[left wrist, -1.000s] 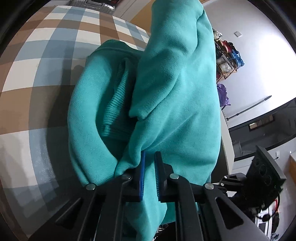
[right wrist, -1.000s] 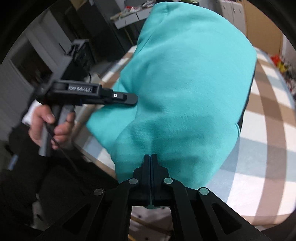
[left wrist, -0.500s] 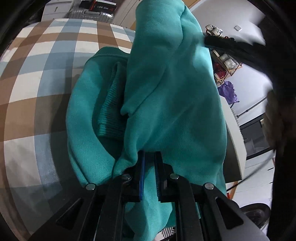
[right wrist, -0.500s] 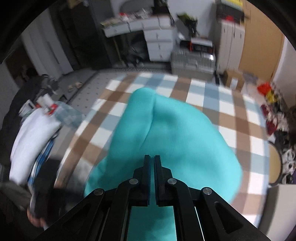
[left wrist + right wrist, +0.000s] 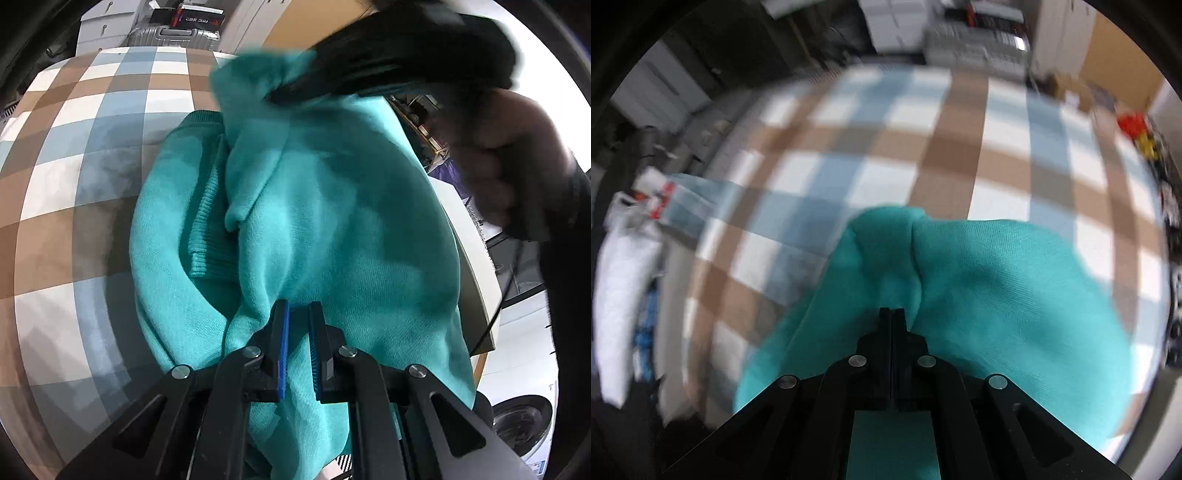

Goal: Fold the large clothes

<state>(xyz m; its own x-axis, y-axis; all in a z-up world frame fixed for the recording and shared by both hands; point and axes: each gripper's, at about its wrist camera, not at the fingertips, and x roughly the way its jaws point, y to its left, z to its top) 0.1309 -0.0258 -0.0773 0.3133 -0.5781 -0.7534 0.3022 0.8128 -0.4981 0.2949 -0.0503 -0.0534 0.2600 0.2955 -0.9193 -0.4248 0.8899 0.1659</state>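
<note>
Teal sweatshirt (image 5: 332, 229): bunched and partly folded on the desk's checked cloth (image 5: 74, 177), ribbed hem tucked in its folds. Left gripper (image 5: 297, 332): clamped on the sweatshirt's near edge. Right gripper (image 5: 893, 317): jaws together above the sweatshirt, pinching its fabric.

Each camera sits just behind its own tongs and looks steeply down along them. The left view is close over the teal garment (image 5: 332, 229), with the checked worktop (image 5: 74, 177) beyond and left of its tongs. The right view is blurred. Both views share the garment and the worktop.
</note>
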